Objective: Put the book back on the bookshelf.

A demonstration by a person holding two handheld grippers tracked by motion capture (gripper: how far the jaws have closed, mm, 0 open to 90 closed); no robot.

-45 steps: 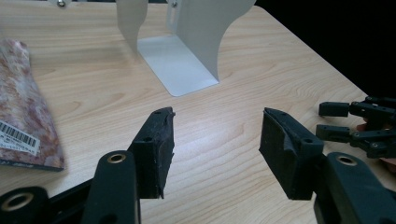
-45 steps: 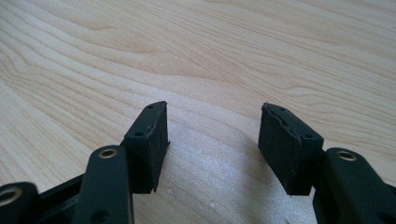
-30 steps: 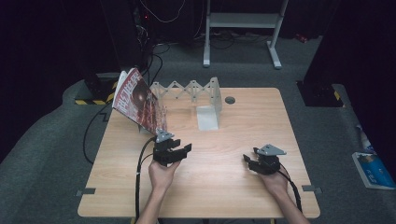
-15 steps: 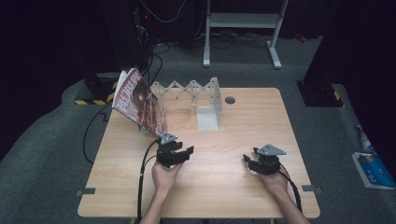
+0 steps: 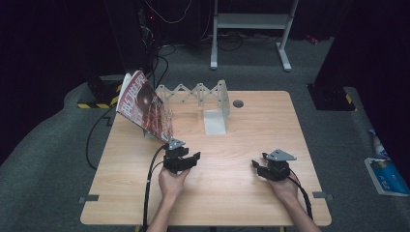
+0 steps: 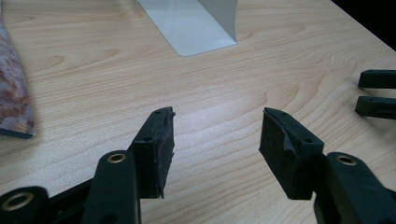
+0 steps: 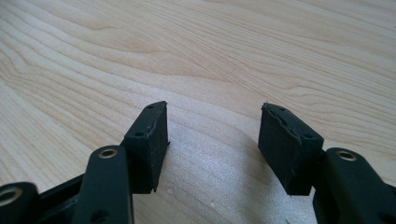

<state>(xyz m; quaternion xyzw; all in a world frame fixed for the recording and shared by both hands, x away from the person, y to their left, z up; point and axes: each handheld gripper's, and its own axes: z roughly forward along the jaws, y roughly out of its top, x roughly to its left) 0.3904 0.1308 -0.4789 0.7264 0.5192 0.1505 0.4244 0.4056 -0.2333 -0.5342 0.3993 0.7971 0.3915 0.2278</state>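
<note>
1. Clearly nearest the left tongs (image 5: 186,159): magazine (image 5: 145,106), just ahead and leftward, propped aslant against folding rack (image 5: 193,93), so graspable by its edge.
2. Left tongs open, empty, aimed past bookend (image 6: 196,23).
3. Right tongs (image 5: 263,168) open, empty, parked low over bench (image 5: 232,203), well apart.

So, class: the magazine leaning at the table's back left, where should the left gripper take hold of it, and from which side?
Probably the magazine's lower near corner, approached from its right with the left gripper. It leans tilted against the white rack, so that corner juts free above the table, and open jaws could close across its thin edge.
</note>
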